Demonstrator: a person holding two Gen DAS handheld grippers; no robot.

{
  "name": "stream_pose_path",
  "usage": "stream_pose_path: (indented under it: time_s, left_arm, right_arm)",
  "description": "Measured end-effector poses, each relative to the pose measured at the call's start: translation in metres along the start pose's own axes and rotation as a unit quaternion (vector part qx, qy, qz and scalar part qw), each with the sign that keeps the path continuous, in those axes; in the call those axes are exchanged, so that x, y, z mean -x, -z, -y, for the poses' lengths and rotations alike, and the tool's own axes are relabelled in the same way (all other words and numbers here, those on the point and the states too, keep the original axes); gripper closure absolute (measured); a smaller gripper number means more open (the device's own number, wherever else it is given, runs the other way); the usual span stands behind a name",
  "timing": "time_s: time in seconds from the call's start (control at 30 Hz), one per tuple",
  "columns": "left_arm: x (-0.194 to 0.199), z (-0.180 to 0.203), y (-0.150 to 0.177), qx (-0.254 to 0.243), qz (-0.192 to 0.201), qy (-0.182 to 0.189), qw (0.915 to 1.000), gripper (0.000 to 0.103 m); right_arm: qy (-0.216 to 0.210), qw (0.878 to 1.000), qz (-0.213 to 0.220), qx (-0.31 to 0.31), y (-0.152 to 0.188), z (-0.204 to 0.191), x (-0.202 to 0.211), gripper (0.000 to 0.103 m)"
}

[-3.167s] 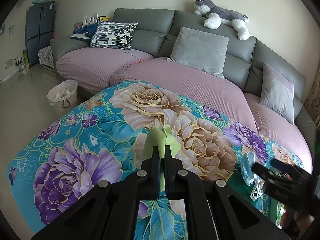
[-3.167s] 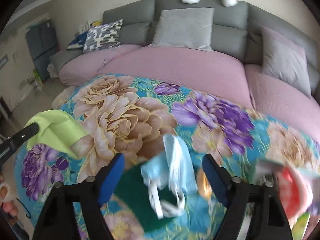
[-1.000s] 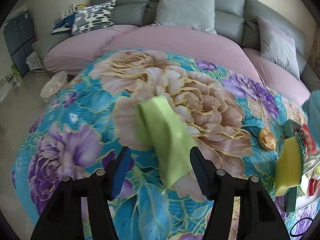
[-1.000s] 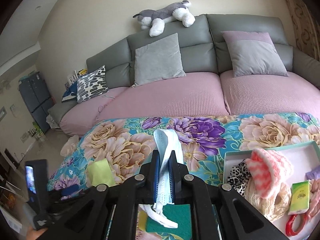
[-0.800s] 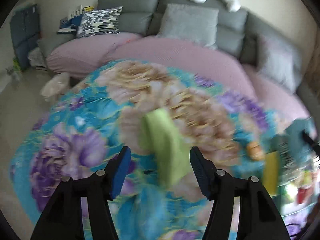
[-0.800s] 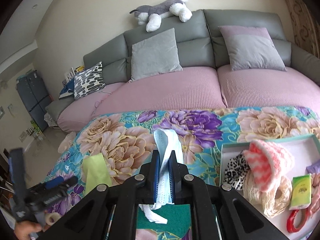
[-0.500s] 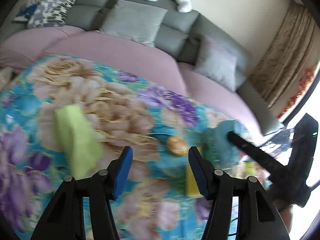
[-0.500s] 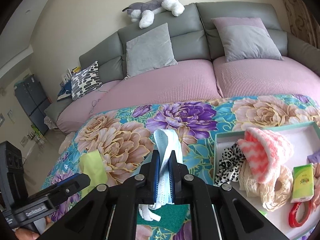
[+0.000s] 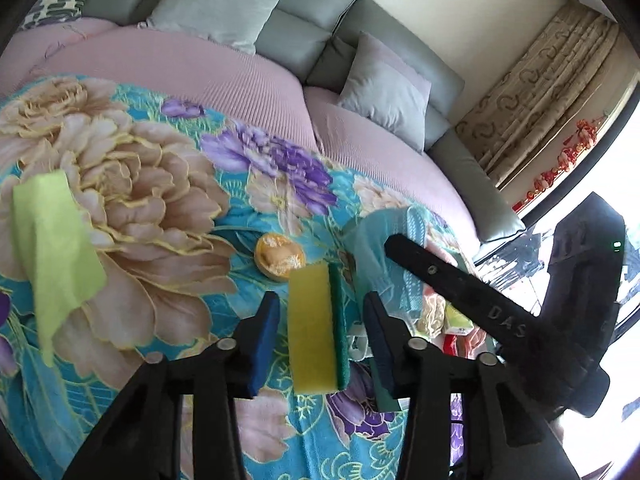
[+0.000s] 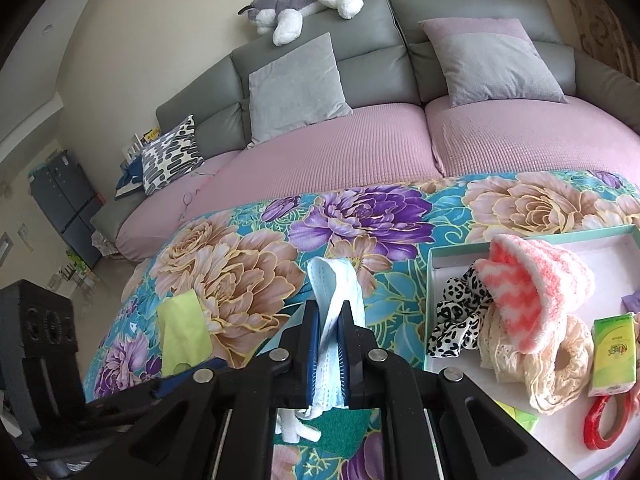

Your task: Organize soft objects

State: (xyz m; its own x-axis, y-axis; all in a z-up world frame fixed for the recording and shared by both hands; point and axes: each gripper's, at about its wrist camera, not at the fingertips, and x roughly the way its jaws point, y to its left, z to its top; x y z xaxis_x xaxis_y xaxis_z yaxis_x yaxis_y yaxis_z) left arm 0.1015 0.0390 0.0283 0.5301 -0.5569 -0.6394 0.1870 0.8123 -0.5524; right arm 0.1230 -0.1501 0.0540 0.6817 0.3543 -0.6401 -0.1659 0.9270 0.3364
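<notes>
My left gripper (image 9: 320, 332) is open, its jaws on either side of a yellow and green sponge (image 9: 318, 326) on the floral tablecloth (image 9: 160, 184), not touching it. A lime green cloth (image 9: 52, 248) lies to its left; it also shows in the right wrist view (image 10: 182, 330). My right gripper (image 10: 330, 354) is shut on a light blue face mask (image 10: 334, 300), held above the table left of the white tray (image 10: 460, 258). The mask (image 9: 376, 248) and right gripper also show in the left wrist view.
The tray holds a pink striped fluffy sock (image 10: 536, 284), a leopard scrunchie (image 10: 456, 320), a beige lace scrunchie (image 10: 552, 364), a green tissue pack (image 10: 612, 356) and a red tape roll (image 10: 608, 424). An orange round object (image 9: 280, 256) lies on the cloth. The pink sofa (image 10: 360, 148) is behind.
My left gripper let go of the green cloth, then swung right to the sponge. My right gripper took hold of the face mask and lifted it toward the tray.
</notes>
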Motion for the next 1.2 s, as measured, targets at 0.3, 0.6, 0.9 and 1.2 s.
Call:
stream_pose_path:
  time_s: [0.3, 0.6, 0.9, 1.2]
  left_arm:
    - [-0.015, -0.006, 0.005, 0.016, -0.015, 0.013, 0.9997, 0.073]
    - [-0.015, -0.019, 0.004, 0.033, -0.009, 0.006, 0.9994, 0.074]
    - [0.001, -0.021, -0.001, 0.034, 0.016, -0.001, 0.9993, 0.074]
    - [0.047, -0.014, -0.012, 0.024, 0.09, -0.01, 0.9956, 0.074]
  right_arm:
    - [0.004, 1.0, -0.012, 0.002, 0.003, 0.0, -0.007, 0.094]
    - [0.036, 0.999, -0.009, -0.007, 0.004, 0.01, -0.008, 0.094]
    - [0.047, 0.999, 0.004, -0.026, 0.0, 0.026, 0.006, 0.094]
    - [0.044, 0.997, 0.063, -0.024, -0.01, 0.029, 0.061, 0.094]
